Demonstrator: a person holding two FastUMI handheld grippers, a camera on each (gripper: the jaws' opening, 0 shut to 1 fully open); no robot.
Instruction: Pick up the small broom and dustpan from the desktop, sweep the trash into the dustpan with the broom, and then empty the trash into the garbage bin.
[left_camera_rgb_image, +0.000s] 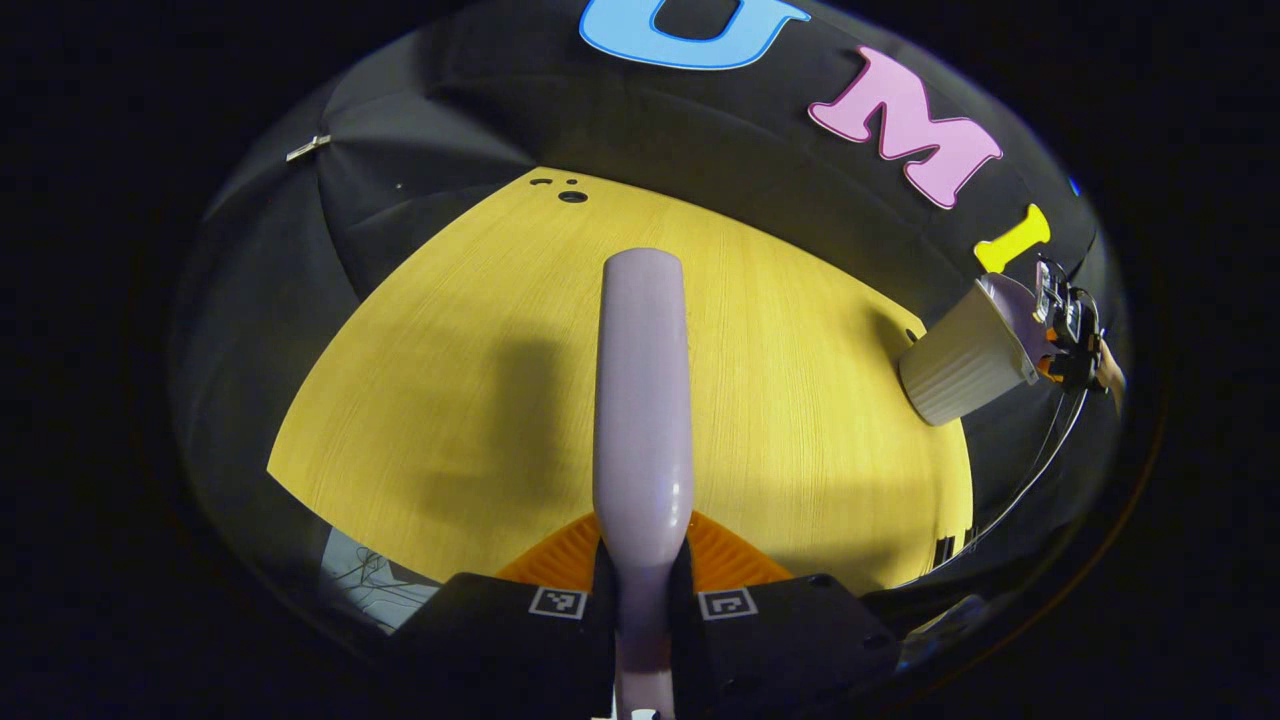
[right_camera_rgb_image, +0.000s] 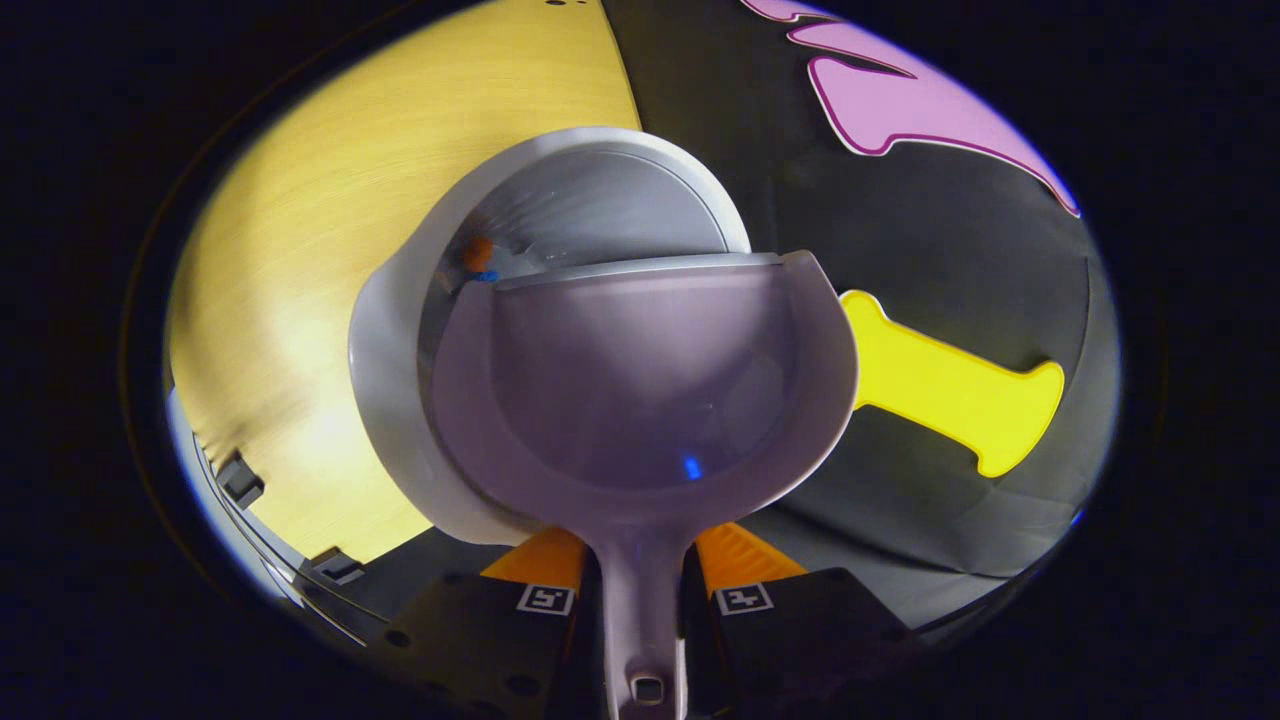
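Right gripper (right_camera_rgb_image: 640, 590) clamped on dustpan (right_camera_rgb_image: 640, 390) handle, pan tipped over bin (right_camera_rgb_image: 400, 330); trash (right_camera_rgb_image: 478, 255) inside bin. Left gripper (left_camera_rgb_image: 640, 600) clamped on broom (left_camera_rgb_image: 642, 400) above bench (left_camera_rgb_image: 800, 400). Risk: blue speck (right_camera_rgb_image: 691, 466) clinging in pan, or bin nudged over by pan.

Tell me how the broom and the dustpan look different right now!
The broom is a long, thin stick shape over the yellow table; the dustpan is a wide scoop. The broom sits away from the bin, while the dustpan tips over the bin's open top. Both are pale purple, each clamped in a gripper.
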